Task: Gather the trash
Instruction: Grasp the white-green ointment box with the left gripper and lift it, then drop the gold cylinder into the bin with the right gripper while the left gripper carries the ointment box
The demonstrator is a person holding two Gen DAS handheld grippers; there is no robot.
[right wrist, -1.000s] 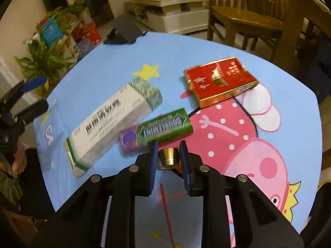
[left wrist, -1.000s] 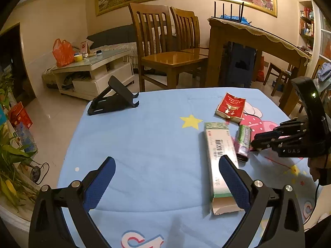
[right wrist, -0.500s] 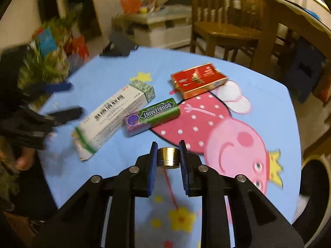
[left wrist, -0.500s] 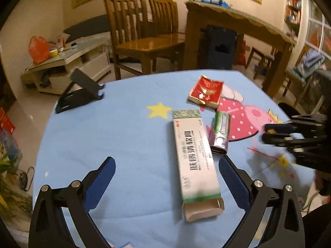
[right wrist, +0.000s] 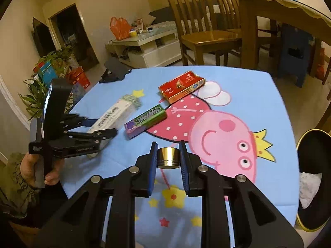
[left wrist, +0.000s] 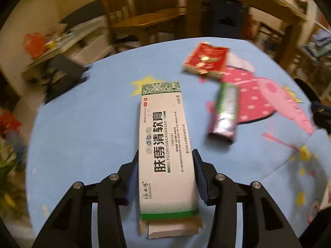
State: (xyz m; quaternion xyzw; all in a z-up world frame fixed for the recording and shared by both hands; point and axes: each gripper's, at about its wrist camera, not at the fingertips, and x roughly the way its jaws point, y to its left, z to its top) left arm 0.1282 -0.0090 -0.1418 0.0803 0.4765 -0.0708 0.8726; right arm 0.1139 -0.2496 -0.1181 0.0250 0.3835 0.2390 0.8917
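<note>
A long white ointment box (left wrist: 165,144) lies on the blue cartoon tablecloth (left wrist: 82,134). My left gripper (left wrist: 165,155) straddles the box's near half, jaws closing, both blue pads against its long sides. The right wrist view shows that left gripper (right wrist: 99,126) on the box (right wrist: 118,111), with a hand holding it. A green gum pack (left wrist: 224,111) and a red cigarette pack (left wrist: 206,60) lie to the right of the box. My right gripper (right wrist: 168,146) is shut on a small gold cylinder (right wrist: 168,158), held above the cloth.
A black bin with a gold rim (right wrist: 318,150) stands off the table's right edge, crumpled white paper (right wrist: 309,186) inside. A black phone stand (right wrist: 113,70) sits at the table's far left corner. Wooden chairs (right wrist: 206,31) and a wooden table stand beyond.
My left gripper came down over the white box and its jaws narrowed from wide open onto the box's sides. My right gripper lifted back toward the bin side, still holding the gold cylinder.
</note>
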